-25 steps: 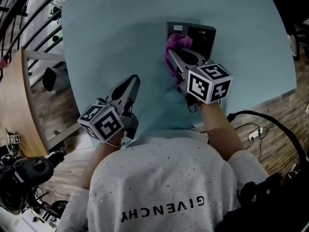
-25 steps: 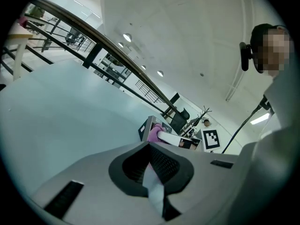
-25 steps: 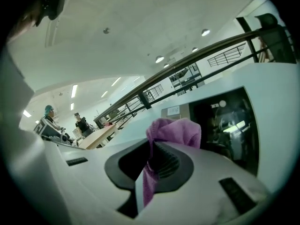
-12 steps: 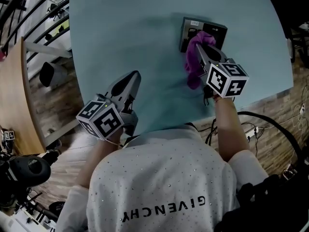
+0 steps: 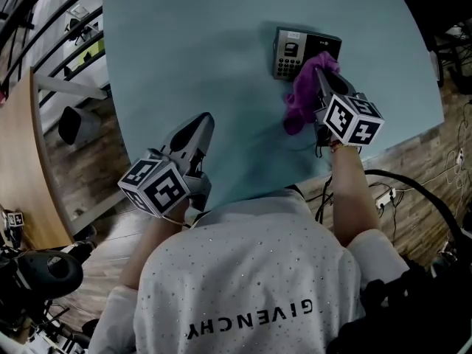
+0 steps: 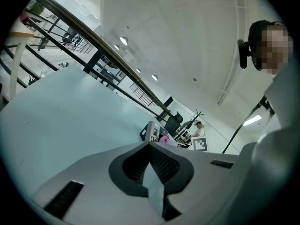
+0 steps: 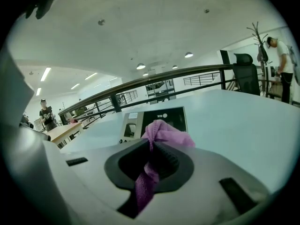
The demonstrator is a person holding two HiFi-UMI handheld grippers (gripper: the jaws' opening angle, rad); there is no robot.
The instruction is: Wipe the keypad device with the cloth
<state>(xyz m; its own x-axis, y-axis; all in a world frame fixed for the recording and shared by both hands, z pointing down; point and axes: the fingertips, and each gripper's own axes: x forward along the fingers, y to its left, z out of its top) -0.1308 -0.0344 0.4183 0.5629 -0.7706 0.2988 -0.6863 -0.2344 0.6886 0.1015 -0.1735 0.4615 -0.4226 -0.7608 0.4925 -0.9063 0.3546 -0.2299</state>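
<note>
The keypad device (image 5: 306, 52) lies far on the table (image 5: 184, 50), the purple cloth (image 5: 302, 98) over its right part. The right gripper (image 5: 321, 71) clamps the cloth, bunched as a wiping pad; the left gripper (image 5: 202, 124), closed empty, rests well clear

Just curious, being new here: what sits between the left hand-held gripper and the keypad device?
Nothing: the head view shows only bare blue table between the left hand-held gripper and the keypad device.

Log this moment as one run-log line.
phase: wiping | right gripper: shut on purple cloth, at right side of keypad device | left gripper: shut, empty, apart from device | surface: table
</note>
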